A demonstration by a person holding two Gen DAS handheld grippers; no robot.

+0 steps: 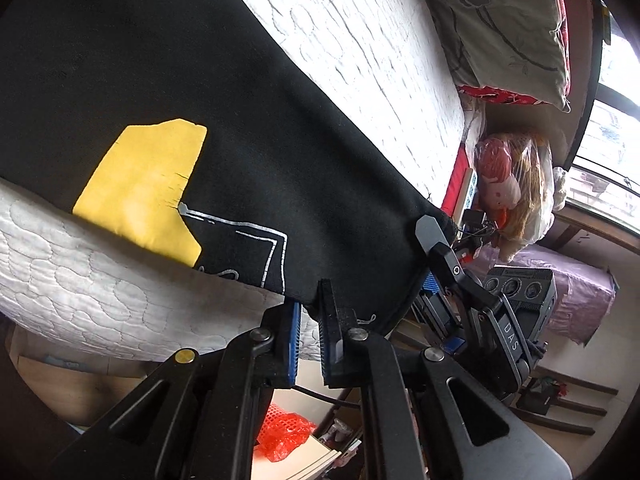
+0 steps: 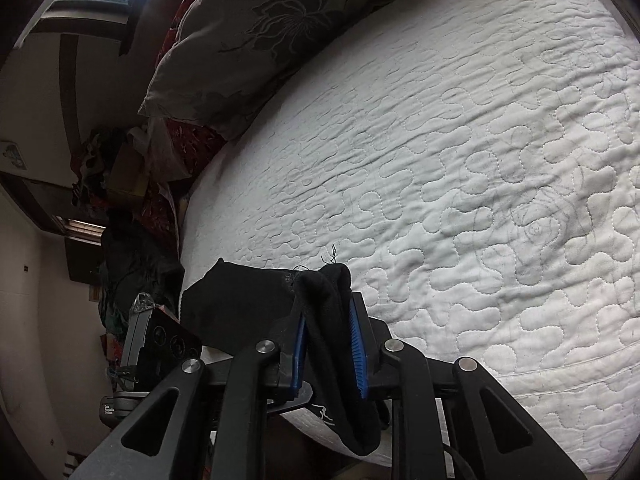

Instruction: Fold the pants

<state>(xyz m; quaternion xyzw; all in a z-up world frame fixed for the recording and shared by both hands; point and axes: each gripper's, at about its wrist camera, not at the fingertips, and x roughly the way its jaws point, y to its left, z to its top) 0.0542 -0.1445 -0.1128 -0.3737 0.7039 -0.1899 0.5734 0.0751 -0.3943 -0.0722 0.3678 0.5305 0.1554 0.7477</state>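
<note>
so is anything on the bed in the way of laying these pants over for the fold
Nothing visible. Both the left gripper and the right gripper are shut on the black pants. The white quilted mattress ahead looks bare. The floral pillow lies at the far edge, apart from the pants.

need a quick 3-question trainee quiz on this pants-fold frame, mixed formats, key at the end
1. True or false: the right gripper is shut on a bunch of the black pants.
2. Multiple choice: the yellow patch on the pants shows in which view? A) left wrist B) right wrist C) both
3. Fill in: the pants are spread over a white quilted ____, with a floral pillow at its far edge.

Key:
1. True; black fabric sits pinched between its blue pads.
2. A
3. mattress
</note>
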